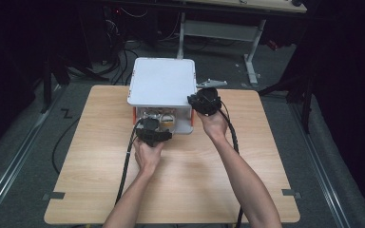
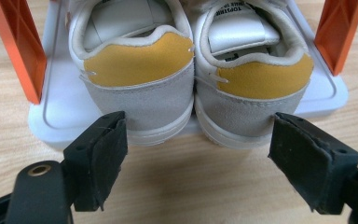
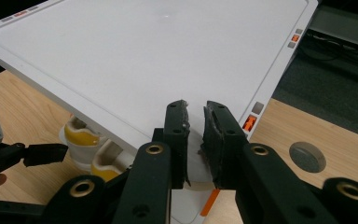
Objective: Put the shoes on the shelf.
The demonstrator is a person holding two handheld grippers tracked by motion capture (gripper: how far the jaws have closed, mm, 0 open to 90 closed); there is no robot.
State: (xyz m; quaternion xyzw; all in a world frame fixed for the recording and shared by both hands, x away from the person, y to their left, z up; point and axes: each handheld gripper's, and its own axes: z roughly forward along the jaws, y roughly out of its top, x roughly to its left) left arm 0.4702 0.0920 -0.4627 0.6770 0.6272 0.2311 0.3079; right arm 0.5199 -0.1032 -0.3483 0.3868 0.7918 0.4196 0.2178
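Note:
A pair of white shoes with yellow heel tabs, one (image 2: pixel 137 88) beside the other (image 2: pixel 251 93), stands on the white base (image 2: pixel 51 112) of a box between orange posts (image 2: pixel 18 46). My left gripper (image 2: pixel 198 163) is open just in front of the heels, one jaw outside each shoe and not touching them. The box's flat white lid (image 3: pixel 144 60) is raised above the shoes (image 3: pixel 86 140). My right gripper (image 3: pixel 196 135) is shut on the lid's near right corner. From above, the lid (image 1: pixel 161 80) covers most of the box, with the left gripper (image 1: pixel 153 128) at its open front and the right gripper (image 1: pixel 204 100) at its corner.
The box stands at the far middle of a wooden table (image 1: pixel 180 180). A round grey cap (image 3: pixel 307 156) is set in the tabletop right of the box. Cables (image 1: pixel 123 166) trail back from both grippers. A desk frame (image 1: pixel 247 42) and floor cables lie beyond the table.

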